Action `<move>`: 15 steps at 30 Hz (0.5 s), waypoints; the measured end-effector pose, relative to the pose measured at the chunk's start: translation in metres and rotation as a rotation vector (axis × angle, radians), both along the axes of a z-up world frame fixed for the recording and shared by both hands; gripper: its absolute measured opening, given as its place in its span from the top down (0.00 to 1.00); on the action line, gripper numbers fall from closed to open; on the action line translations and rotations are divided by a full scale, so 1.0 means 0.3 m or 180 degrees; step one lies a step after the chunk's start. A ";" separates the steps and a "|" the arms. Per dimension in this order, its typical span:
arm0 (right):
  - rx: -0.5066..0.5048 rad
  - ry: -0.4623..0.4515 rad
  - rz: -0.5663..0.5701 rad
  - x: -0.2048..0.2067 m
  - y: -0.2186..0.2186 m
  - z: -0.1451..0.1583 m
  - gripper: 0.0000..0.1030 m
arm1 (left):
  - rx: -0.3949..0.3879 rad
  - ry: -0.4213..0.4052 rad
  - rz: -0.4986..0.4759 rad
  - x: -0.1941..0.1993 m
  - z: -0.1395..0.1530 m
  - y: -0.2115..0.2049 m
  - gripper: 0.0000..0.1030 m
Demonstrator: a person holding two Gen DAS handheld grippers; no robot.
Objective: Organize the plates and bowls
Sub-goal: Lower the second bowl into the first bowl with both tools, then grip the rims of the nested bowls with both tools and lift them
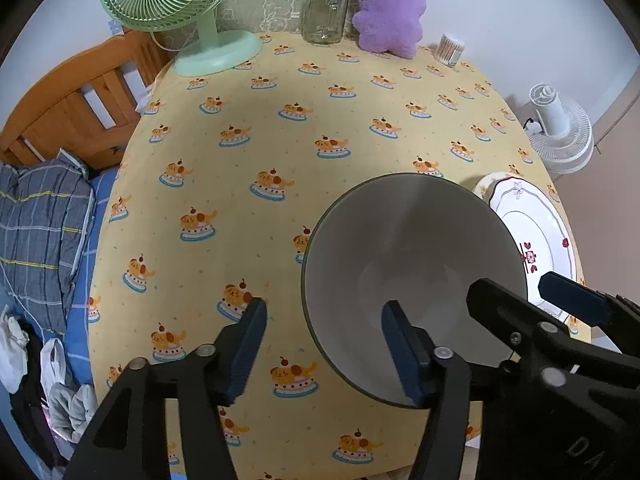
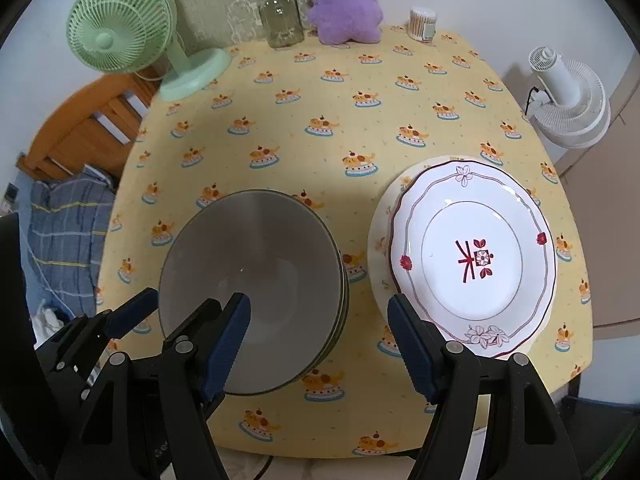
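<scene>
A stack of grey-white bowls (image 1: 412, 264) (image 2: 256, 276) stands on the yellow tablecloth near the front edge. To its right lies a flower-patterned plate (image 2: 472, 256) (image 1: 536, 240) on top of a larger pale plate. My left gripper (image 1: 324, 348) (image 2: 164, 316) is open astride the bowl's left rim, with one finger inside the bowl and one outside, neither pad pressing. My right gripper (image 2: 320, 348) (image 1: 532, 300) is open astride the bowl's right rim, its outer finger close to the plate's left edge. Neither gripper holds anything.
Along the back of the table (image 2: 340, 92) stand a green fan (image 2: 120, 28), a glass jar (image 2: 280, 16), a purple plush toy (image 2: 344, 4) and a cotton swab tub (image 2: 422, 24). A white fan (image 2: 568, 96) sits off the right edge. A wooden bed with bedding (image 1: 44, 216) lies left.
</scene>
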State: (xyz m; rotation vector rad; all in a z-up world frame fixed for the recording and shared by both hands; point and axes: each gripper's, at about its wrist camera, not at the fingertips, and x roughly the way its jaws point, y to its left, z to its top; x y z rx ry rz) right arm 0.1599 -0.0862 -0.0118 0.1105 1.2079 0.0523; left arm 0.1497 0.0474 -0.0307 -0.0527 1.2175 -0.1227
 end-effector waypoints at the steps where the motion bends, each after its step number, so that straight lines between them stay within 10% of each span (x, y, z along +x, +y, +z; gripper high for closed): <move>1: 0.0023 -0.0015 0.0001 -0.003 -0.003 0.003 0.28 | -0.0007 -0.0008 -0.0001 0.001 0.001 0.000 0.33; 15: 0.0544 -0.0158 0.0234 0.040 -0.078 -0.040 0.28 | -0.0007 -0.0092 0.0105 0.024 -0.027 -0.036 0.17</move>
